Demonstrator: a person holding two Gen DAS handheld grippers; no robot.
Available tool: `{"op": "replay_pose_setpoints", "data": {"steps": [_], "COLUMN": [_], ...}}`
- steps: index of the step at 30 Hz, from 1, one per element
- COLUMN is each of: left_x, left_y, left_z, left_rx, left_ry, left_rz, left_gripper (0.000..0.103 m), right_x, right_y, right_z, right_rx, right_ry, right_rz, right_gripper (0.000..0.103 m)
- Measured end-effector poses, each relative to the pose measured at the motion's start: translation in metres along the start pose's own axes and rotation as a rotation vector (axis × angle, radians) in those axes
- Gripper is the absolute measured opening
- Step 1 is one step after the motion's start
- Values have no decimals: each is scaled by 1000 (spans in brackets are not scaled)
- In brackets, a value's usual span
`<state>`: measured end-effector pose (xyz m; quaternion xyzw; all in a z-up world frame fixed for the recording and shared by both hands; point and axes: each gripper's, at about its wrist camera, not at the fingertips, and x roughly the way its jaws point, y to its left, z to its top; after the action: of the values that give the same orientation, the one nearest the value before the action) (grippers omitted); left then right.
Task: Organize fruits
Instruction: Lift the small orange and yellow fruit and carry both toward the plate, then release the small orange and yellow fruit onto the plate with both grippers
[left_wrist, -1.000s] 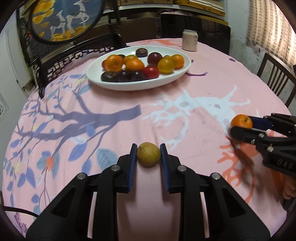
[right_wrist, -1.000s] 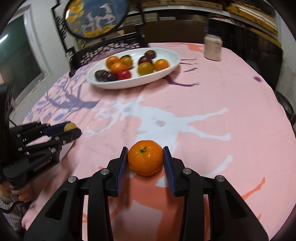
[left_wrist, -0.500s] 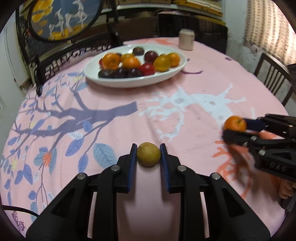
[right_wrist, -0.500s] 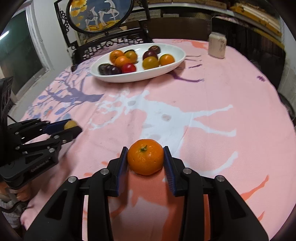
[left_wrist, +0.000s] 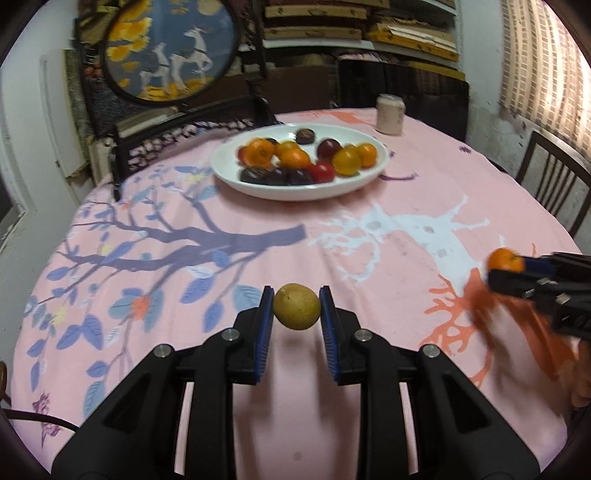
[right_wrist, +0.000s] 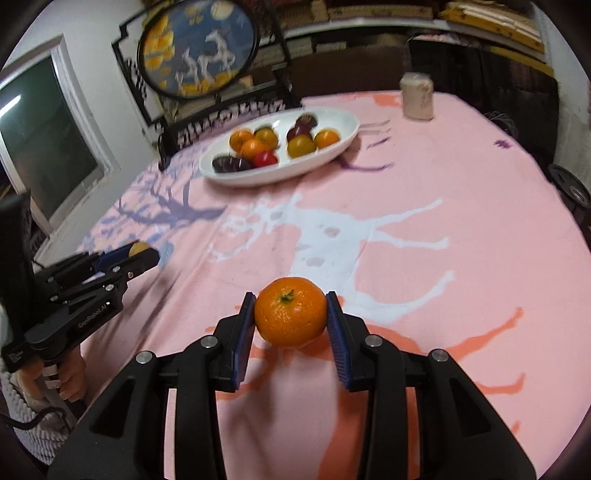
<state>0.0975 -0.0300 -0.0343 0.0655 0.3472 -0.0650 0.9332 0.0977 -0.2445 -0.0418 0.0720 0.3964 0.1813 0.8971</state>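
My left gripper (left_wrist: 296, 308) clamps a small yellow-brown fruit (left_wrist: 296, 305); my right gripper (right_wrist: 290, 318) clamps a mandarin (right_wrist: 290, 312). Risk: either round fruit slips free before reaching the crowded white dish (left_wrist: 380, 157).

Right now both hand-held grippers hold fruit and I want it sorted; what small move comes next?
Probably carry both toward the white dish: the tangerine and the yellowish fruit are gripped above the tablecloth, well short of it.
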Motion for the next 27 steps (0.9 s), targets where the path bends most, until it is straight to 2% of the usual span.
{"op": "replay_pose_setpoints", "data": {"steps": [5,8,13,17,22,27], "left_x": [-15,-28,-66,-93,-78,-11], "left_y": [13,26,60,76,71,63], "left_z": [3,15,66,121,173,198], "left_rx": [-17,-17,-42,-42,-45,-96], "left_ry": [-38,-61,-156,-242,-264,-202], "left_rz": [43,53,104,152,126,50], "left_gripper": [25,25,25,25,25,25], "right_x": [-35,-56,-104,-138,-127,-64], "right_y": [-11,-11,-3,8,18,25], "right_z": [8,22,63,111,160,201], "right_rx": [39,39,11,-21,-21,-7], "right_ry": [-84,-135,-275,-412,-459,-391], "right_rz": [-4,6,11,22,51,65], "right_gripper": [38,38,38,38,38,38]}}
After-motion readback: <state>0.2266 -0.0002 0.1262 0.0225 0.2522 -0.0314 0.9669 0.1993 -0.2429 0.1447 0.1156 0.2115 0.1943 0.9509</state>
